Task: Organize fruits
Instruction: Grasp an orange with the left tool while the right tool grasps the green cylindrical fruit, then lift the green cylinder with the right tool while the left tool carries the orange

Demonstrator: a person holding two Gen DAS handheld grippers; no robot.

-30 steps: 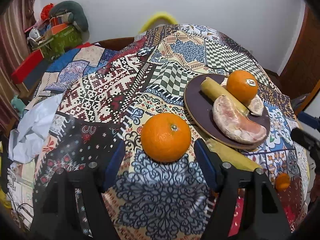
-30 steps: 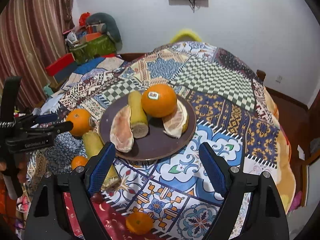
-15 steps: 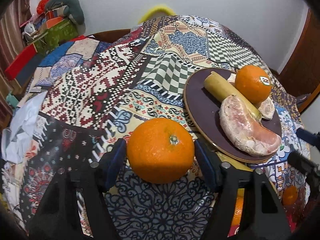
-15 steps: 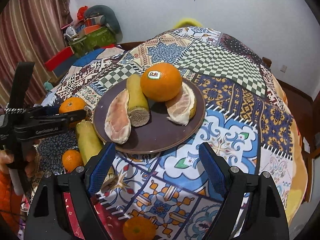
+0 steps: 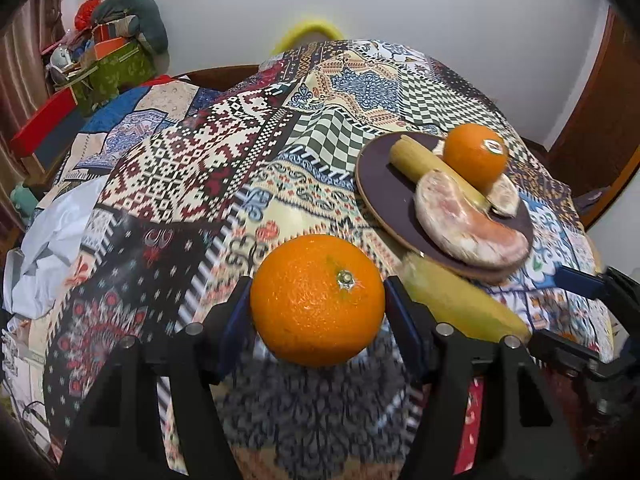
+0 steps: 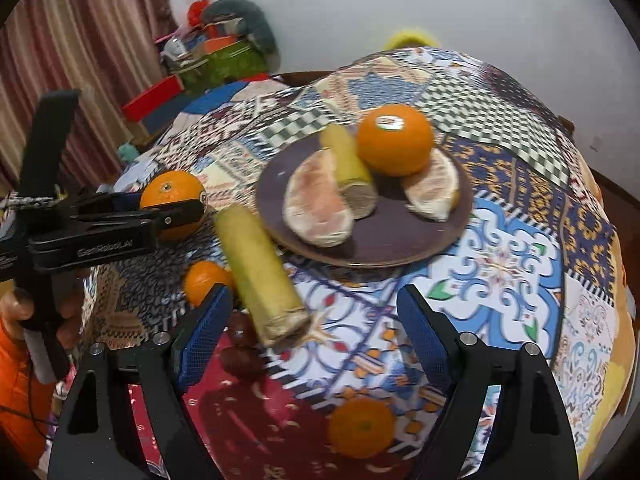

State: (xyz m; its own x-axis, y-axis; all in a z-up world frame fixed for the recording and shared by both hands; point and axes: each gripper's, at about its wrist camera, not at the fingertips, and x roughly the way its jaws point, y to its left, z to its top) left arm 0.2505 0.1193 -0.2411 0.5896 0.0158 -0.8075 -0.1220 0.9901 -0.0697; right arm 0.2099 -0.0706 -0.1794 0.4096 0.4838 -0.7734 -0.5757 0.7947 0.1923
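Observation:
My left gripper (image 5: 318, 308) is shut on a large orange (image 5: 318, 300), both blue pads against its sides; the orange also shows in the right wrist view (image 6: 170, 196), held a little above the cloth. A dark round plate (image 6: 420, 236) holds a stickered orange (image 6: 394, 140), a yellow cane piece (image 6: 348, 168) and two peeled pomelo wedges (image 6: 320, 204). A second yellow cane piece (image 6: 260, 268) lies on the cloth left of the plate. My right gripper (image 6: 316, 328) is open and empty above the cloth, near the cane's cut end.
A small mandarin (image 6: 206, 280) lies beside the loose cane and another (image 6: 360, 426) between my right fingers, nearer me. Two dark round fruits (image 6: 240, 344) lie by the right gripper's left finger. A patchwork cloth (image 5: 224, 152) covers the round table. Clutter (image 5: 108, 60) is stacked far left.
My left gripper closed on the large orange and lifted it slightly. My right gripper moved forward and left toward the loose cane piece, staying open.

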